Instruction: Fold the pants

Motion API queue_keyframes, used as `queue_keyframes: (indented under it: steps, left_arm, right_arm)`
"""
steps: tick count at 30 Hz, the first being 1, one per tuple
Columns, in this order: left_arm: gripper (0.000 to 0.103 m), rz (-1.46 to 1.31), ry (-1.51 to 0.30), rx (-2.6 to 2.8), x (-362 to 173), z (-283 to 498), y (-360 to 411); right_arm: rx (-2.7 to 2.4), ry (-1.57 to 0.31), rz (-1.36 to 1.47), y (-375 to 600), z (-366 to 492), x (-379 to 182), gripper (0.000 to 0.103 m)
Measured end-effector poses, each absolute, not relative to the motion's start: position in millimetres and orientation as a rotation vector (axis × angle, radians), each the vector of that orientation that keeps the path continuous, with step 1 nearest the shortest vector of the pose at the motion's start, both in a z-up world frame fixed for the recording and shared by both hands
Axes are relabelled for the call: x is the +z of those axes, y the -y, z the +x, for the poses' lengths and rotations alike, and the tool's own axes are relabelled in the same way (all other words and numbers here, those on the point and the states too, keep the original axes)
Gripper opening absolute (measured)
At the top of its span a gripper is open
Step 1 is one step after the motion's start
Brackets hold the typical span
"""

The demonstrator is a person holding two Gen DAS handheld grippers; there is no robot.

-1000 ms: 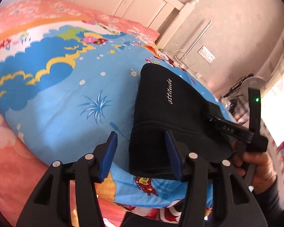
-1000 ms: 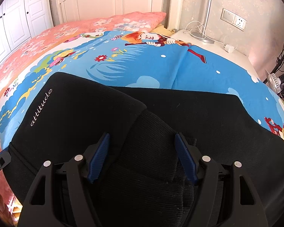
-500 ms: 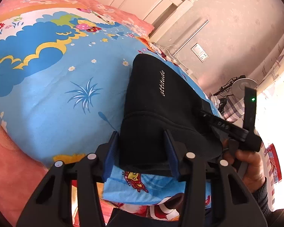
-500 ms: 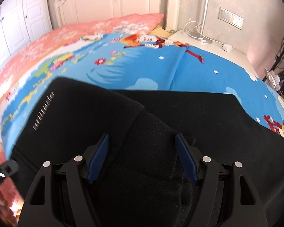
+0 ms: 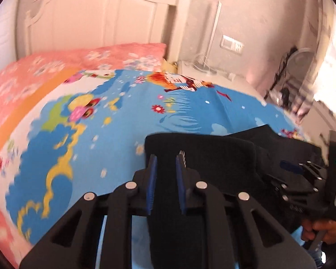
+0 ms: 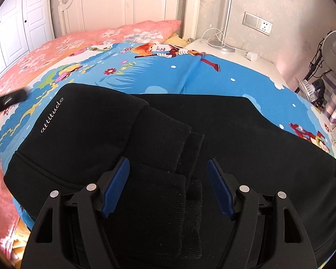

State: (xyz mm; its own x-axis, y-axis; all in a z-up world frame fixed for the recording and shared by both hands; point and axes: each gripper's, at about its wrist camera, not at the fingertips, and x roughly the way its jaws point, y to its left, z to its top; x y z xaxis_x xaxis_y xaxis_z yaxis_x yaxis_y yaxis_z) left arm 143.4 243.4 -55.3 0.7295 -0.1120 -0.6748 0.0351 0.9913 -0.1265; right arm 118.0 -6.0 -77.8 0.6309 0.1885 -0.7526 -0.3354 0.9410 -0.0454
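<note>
My left gripper (image 5: 165, 160) just closed, pinching pants (image 6: 82, 134) edge; right gripper (image 6: 168, 168) released, fingers wide over near cuff.

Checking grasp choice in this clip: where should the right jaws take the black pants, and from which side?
A judgement: the ribbed cuff band of the black pants, taken from the near edge of the bed. It lies flat, stacked between the open right gripper jaws, with its edge facing them.

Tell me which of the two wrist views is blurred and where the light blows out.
Left wrist view: motion-smeared across the bedsheet and headboard; the window side at right is overexposed. Right wrist view: sharp, the "attitude" lettering on the black pants is readable; even daylight, only fisheye bending at the edges.
</note>
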Motion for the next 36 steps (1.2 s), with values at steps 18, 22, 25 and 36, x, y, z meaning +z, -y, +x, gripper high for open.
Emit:
queue_keyframes:
  steps: [18,22,25,36]
  left_arm:
    - [0.058,-0.447,-0.762,-0.051,-80.1,100.9,-282.4]
    - [0.058,-0.605,-0.79,-0.109,-111.9,67.4,-288.4]
    - [0.057,-0.677,-0.807,-0.133,-132.4,61.2,-287.3]
    - [0.058,-0.775,-0.799,-0.209,-145.3,58.8,-289.0]
  right_arm:
    - [0.307,-0.855,-0.14,13.4,120.3,-82.3,0.071]
    - [0.294,-0.844,-0.149,11.2,117.6,-82.2,0.071]
    - [0.296,-0.844,-0.149,11.0,117.3,-82.4,0.071]
    - [0.29,-0.849,-0.146,11.8,117.3,-82.4,0.072]
